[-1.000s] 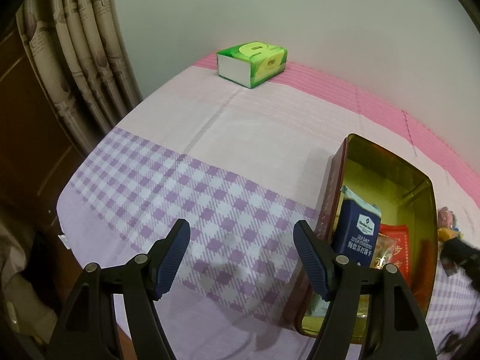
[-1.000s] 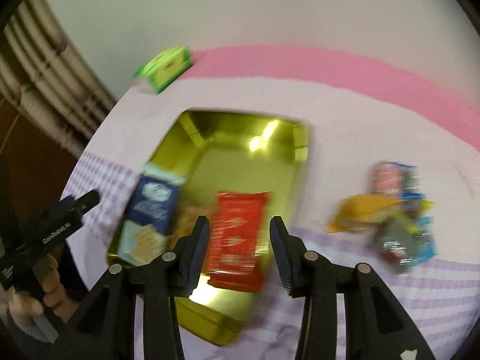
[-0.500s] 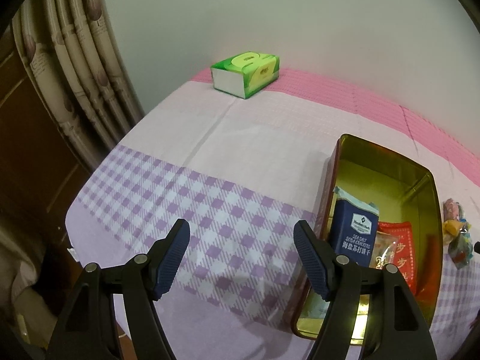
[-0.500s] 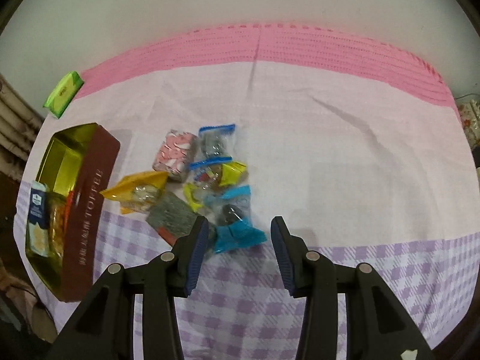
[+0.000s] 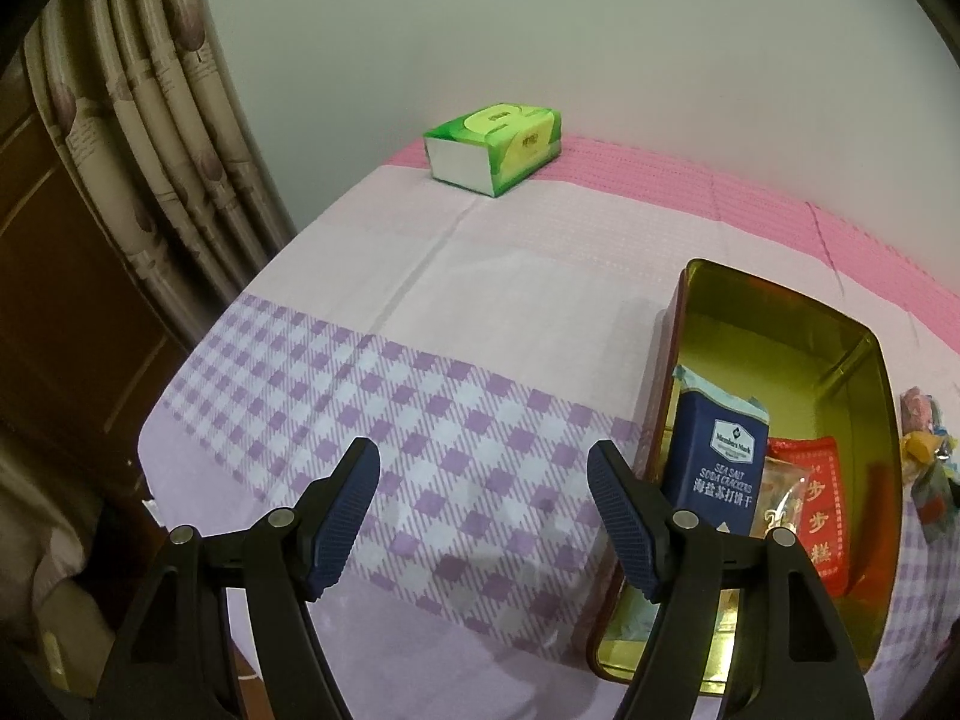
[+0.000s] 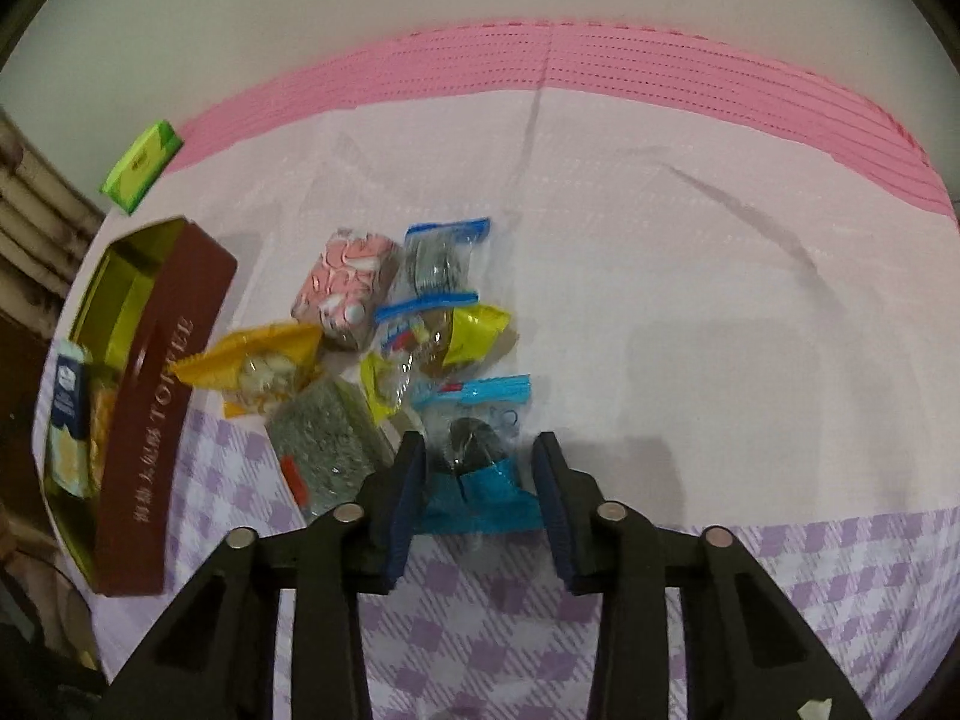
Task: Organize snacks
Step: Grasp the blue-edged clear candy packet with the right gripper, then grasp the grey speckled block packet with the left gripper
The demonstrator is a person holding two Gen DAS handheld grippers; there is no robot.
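Tongs update: right gripper (image 6: 480, 483) has just been closing round the blue candy packet (image 6: 474, 474) at the near edge of the pile, pads not clearly biting yet imo. Squeeze square before lifting to the tin (image 6: 162, 372). Left gripper (image 5: 483, 516) gapes, empty.

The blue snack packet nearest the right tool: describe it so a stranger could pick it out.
Find the brown toffee tin on the tablecloth; a pile of snacks lies beside it. The blue packet lies at the pile's near edge, between the right tool fingers, clear-windowed over something dark.
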